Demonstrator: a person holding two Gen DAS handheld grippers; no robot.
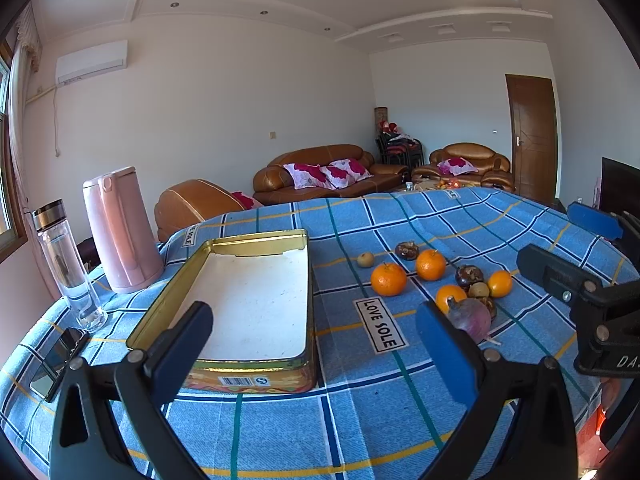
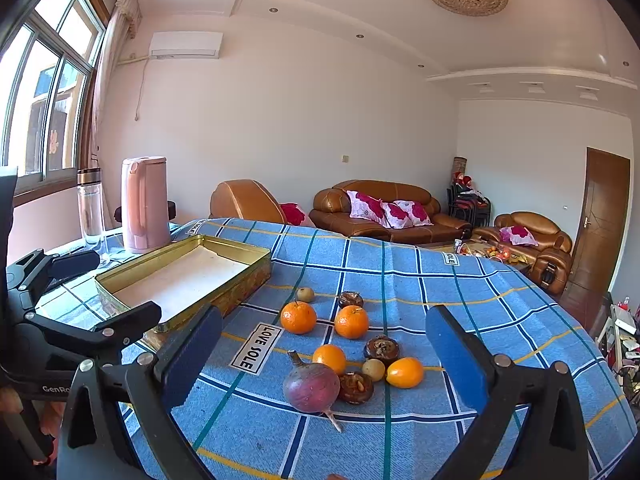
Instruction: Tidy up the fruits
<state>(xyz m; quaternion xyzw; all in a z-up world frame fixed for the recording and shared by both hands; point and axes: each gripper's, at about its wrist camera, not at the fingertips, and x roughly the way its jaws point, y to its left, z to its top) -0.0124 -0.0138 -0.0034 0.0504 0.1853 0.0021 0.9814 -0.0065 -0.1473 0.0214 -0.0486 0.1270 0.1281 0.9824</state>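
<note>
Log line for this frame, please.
left gripper open, empty | right gripper open, empty | tin tray empty | oranges on tablecloth

Bright daylit room seen through two fisheye lenses, sharp at the centre and bent at the edges.

Daylight enters from the window (image 2: 44, 92) on the left, which is overexposed to near white in the right wrist view. White walls carry a faint pink cast. Sun falls warmly on the blue checked tablecloth (image 2: 400, 280); the oranges (image 2: 298, 317) and the purple root vegetable (image 2: 312, 387) cast short, soft shadows. The gold tin (image 1: 256, 240) shows mild glare along its rim. Straight lines bow outward, and dark vignetting fills every corner. The close blue gripper pads (image 1: 448, 356) look slightly soft; the distant sofas (image 2: 384, 210) stay reasonably clear.
</note>
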